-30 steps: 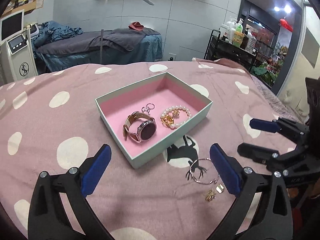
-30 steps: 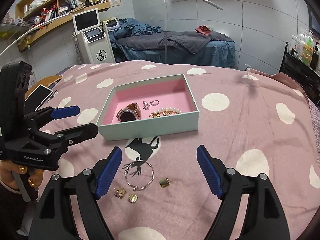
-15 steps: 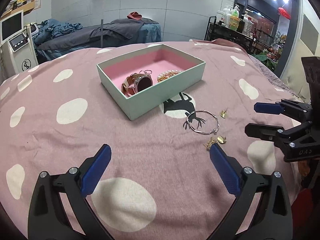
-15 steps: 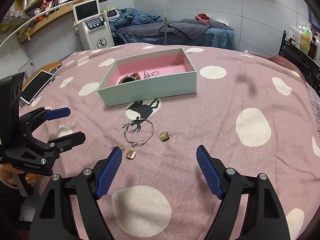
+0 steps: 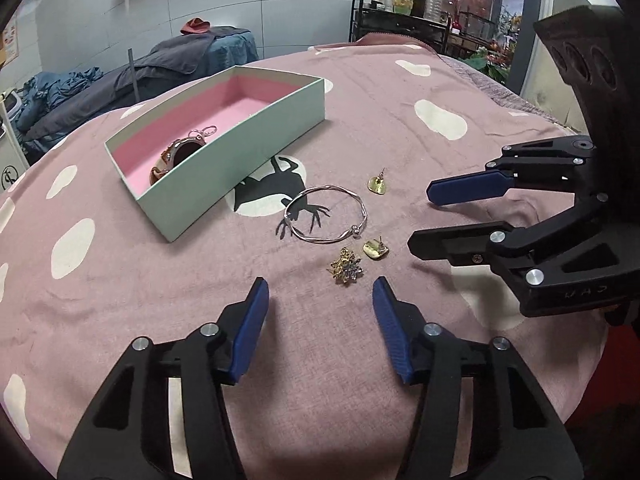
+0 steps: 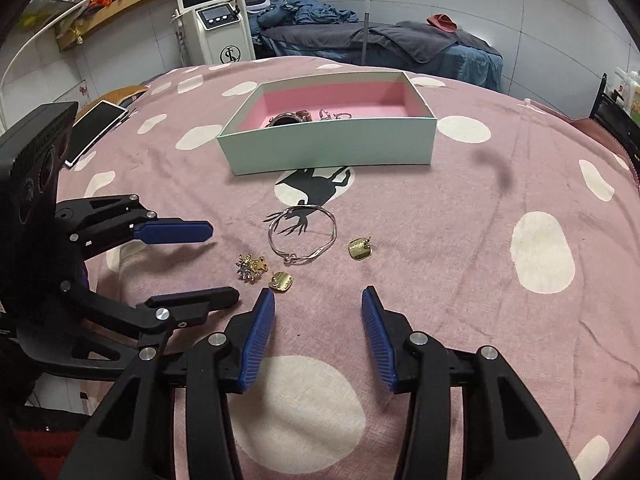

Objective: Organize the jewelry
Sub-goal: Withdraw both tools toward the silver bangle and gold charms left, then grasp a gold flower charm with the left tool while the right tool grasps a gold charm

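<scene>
Left wrist: left gripper (image 5: 320,292) fingers spread, empty, just short of flower brooch (image 5: 346,266); silver bangle (image 5: 327,219) and two gold earrings (image 5: 375,249) loose on dotted cloth (image 5: 400,128); watch (image 5: 176,156) in mint box (image 5: 240,168). Right wrist: right gripper (image 6: 318,304) spread apart, empty, near earring (image 6: 281,281); bangle (image 6: 303,235) between grippers and box (image 6: 332,146).

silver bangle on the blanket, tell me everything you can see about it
The silver bangle is a thin, shiny metal ring with a slight twist along its band and a small ball clasp on the near side. It lies flat on the pink polka-dot blanket, partly over the black deer print, just in front of the mint box but apart from it. Two gold square earrings and a flower-shaped brooch lie close by without touching it. Neither gripper touches it.
</scene>
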